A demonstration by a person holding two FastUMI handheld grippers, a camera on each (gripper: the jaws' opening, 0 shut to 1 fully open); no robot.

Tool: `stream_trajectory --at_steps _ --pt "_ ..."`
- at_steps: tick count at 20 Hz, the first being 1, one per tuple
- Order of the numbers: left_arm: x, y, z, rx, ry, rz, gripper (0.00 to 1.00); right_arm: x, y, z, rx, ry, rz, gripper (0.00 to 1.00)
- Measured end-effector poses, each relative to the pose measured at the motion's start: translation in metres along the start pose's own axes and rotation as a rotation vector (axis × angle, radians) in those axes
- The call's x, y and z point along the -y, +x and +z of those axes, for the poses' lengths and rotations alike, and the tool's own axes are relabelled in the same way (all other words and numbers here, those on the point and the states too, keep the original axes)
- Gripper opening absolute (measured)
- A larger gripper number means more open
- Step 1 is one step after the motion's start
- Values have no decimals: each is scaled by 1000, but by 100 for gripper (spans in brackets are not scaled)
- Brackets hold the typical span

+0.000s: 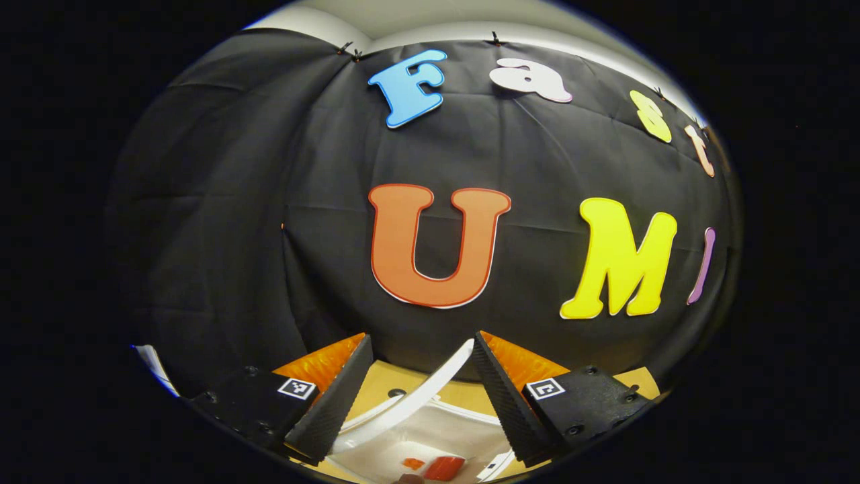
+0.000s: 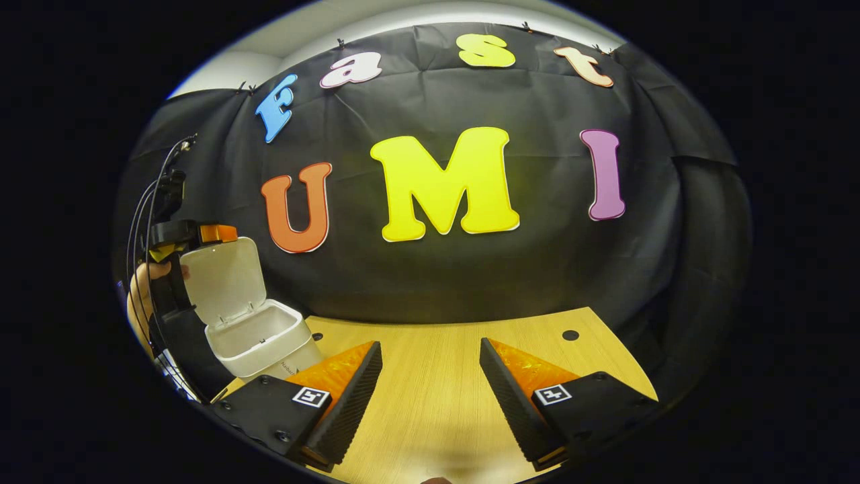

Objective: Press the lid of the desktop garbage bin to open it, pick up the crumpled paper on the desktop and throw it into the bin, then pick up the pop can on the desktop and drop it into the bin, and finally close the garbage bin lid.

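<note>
Now the bin [image 2: 259, 339] stands on the left part of the desk [image 2: 443, 376], white, with its lid [image 2: 222, 279] raised upright. Inside it, in the left gripper view, lies something red [image 1: 443, 467], probably the can; I cannot tell if the paper is there too. The left gripper [image 1: 422, 393] hangs just above the open bin, jaws apart and empty. The right gripper [image 2: 430, 396] hovers over bare desk, jaws also apart and empty. I judge that closing remains. The lid looks thin, light and stiff on its hinge; a gentle push on its top edge should do, as the light bin may slide on smooth wood. Black cloth closes the booth behind.
</note>
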State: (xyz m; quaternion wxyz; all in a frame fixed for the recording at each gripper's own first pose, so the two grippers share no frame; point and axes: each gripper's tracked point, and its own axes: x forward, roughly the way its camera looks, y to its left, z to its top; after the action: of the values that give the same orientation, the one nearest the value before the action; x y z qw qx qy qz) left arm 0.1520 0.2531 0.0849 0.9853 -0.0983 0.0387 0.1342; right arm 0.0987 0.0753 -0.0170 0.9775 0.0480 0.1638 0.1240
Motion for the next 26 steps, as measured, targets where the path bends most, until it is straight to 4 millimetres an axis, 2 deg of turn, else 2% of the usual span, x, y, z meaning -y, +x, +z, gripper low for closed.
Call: stream_trajectory --at_steps 1,2,4,10,11,13,14,17,19,20,21,22,26 --pt "7 -6 -4 5 -11 -13 94 2 0 -1 -3 3 -3 94" --pt "13 -8 -10 -2 -3 -15 100 4 0 -3 -8 8 -4 94" --pt "24 -14 -26 -20 7 -28 100 8 -1 -8 -18 12 -8 94" --pt "52 -23 -87 -133 -65 -70 100 17 -4 -13 -27 4 -15 94" --pt "51 -30 -97 -129 -38 -66 100 19 -5 -14 -28 7 -17 94" --pt "51 -30 -106 -120 20 -47 100 22 -7 -14 -30 13 -17 94" --pt "54 -21 -106 -131 29 -41 100 23 -7 -15 -32 15 -17 94" --pt "51 -22 -113 -140 69 -22 100 26 -9 -19 -43 20 -14 94" --pt "47 -18 -127 -183 53 -11 100 29 -10 -21 -51 26 -14 94" --pt "44 -25 -131 -201 36 -2 100 30 -11 -21 -52 30 -13 94" --pt "46 -21 -116 -148 46 -7 94 33 -11 -20 -51 33 -14 94" --pt "46 -23 -119 -166 46 -1 100 35 -11 -20 -51 35 -17 94" --pt "42 -22 -133 -187 102 19 99 39 -14 -22 -63 62 -11 95"
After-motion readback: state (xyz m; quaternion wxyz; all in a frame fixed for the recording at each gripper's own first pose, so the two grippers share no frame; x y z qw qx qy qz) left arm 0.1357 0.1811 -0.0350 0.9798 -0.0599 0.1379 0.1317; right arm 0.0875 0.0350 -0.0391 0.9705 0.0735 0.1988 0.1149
